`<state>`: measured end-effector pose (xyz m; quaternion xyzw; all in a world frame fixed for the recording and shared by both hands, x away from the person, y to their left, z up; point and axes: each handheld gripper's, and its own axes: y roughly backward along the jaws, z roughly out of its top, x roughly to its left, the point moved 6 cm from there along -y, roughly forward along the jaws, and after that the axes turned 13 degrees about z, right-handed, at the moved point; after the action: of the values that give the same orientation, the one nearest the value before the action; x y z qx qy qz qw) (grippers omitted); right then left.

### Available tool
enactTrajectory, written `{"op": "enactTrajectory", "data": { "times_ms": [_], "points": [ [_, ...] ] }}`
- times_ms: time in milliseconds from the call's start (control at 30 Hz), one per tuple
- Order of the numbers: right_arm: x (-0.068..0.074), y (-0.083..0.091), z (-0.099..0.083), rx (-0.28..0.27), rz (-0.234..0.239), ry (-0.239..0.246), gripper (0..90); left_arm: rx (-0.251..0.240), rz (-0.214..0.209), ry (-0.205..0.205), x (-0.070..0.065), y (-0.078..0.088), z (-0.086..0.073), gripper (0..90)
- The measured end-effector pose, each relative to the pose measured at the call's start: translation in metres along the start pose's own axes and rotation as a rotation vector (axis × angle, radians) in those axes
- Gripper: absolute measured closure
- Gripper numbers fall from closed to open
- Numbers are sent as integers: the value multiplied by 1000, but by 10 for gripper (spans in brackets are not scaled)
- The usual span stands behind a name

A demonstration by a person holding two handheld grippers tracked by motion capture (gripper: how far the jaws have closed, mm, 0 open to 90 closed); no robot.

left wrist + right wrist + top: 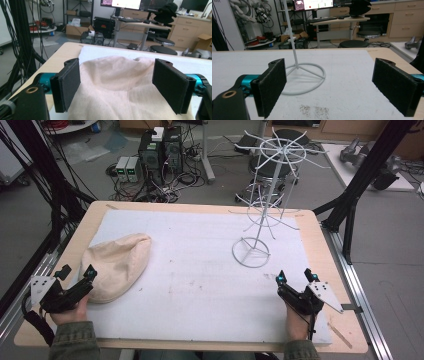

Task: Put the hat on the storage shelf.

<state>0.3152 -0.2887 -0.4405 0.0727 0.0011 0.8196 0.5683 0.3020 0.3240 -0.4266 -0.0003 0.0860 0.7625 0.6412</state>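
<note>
A cream cloth cap (116, 263) lies crumpled on the white mat (200, 280) at the left. My left gripper (76, 270) is open at the cap's near-left edge. In the left gripper view the cap (115, 82) lies between and beyond my black pads (68, 82), which stand wide apart. A white wire display rack (265, 195) stands upright on its ring base (251, 252) at the right of the mat. My right gripper (295, 274) is open, near the front right, a little short of the ring base (304, 77), nothing between its pads (394, 82).
The mat covers most of a wooden table (325, 250). Black frame posts (350, 200) rise at both sides. Computers and cables (155, 160) and a stool (272, 167) sit on the floor beyond the far edge. A few dark specks (314, 110) mark the mat.
</note>
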Motion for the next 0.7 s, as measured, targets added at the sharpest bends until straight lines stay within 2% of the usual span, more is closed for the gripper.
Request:
{"op": "enactTrajectory", "data": {
  "times_ms": [33, 400, 700],
  "points": [
    [1, 0, -1, 4, 1, -16, 113, 1, 1, 3, 0, 0, 0, 227],
    [0, 1, 0, 2, -4, -4, 113, -7, 4, 3, 1, 1, 0, 227],
    [-1, 0, -2, 8, 4, -25, 113, 6, -5, 2, 0, 0, -2, 226]
  ]
}}
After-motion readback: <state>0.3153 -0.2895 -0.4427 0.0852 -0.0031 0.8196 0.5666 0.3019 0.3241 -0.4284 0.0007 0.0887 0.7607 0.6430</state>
